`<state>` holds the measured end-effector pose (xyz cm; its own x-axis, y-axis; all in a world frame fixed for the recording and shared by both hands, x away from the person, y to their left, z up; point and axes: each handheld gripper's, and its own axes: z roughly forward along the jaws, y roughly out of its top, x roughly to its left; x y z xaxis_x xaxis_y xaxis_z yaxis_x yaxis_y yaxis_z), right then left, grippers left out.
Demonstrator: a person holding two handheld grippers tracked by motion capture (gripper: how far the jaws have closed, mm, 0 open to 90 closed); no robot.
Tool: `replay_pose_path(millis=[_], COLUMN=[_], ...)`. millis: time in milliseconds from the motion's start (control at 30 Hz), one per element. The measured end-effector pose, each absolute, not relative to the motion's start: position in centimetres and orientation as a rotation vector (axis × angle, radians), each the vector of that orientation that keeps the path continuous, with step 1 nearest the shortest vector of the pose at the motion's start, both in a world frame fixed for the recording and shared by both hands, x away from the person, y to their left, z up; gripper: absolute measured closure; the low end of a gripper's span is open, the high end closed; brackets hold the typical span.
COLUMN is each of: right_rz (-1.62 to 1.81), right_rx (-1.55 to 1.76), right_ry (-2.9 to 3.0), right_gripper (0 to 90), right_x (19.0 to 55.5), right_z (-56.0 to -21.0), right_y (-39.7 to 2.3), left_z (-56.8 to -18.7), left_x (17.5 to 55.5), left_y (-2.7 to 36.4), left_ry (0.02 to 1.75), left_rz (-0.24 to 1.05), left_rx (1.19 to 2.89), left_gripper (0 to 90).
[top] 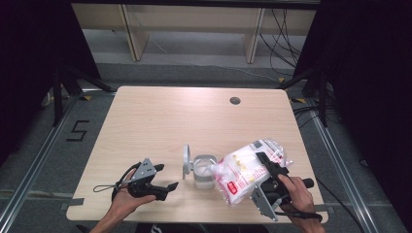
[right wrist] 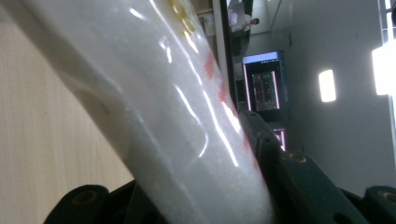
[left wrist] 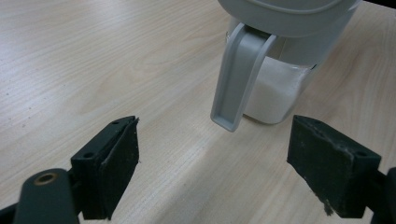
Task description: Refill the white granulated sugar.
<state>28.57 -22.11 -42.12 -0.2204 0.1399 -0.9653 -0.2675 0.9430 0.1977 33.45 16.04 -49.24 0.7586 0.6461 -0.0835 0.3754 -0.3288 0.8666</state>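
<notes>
Bag [top: 245, 171] of white grains, near front right corner of table [top: 160, 116], tipped toward jar [top: 204, 170]. Clamped at its lower half by right gripper [top: 269, 182]. Probably soft, shifting, slick film; best held low across the bulk. Left gripper [top: 163, 187] with jaws apart, empty, just beside jar. Lid [top: 186, 161] flipped up.

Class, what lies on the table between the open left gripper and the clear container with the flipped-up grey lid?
Only bare tabletop separates the left gripper from the container, per the left gripper view.
</notes>
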Motion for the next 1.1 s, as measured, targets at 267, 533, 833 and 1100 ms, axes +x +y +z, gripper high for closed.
replay_pose_path(millis=[267, 533, 833, 1100], right_rz=[0.549, 0.762, 1.064, 1.180], right_rx=[-0.037, 0.142, 0.303, 0.412], right_ry=[1.839, 1.893, 1.971, 2.001], right_gripper=[70.5, 71.0, 72.4, 77.3], right_x=[29.6, 30.4, 32.8, 35.4], right_z=[-42.7, -43.3, -44.4, -45.4], right_y=[-23.2, -24.1, -24.5, -24.1], left_z=[-49.2, -49.2, -49.3, -49.4], left_x=[33.5, 33.5, 33.6, 33.5], left_y=[16.1, 16.1, 16.1, 16.1], left_ry=[0.760, 0.759, 0.760, 0.787], left_rz=[0.343, 0.346, 0.345, 0.339], left_rx=[1.961, 1.965, 1.960, 1.944], left_gripper=[16.2, 16.3, 16.2, 16.3])
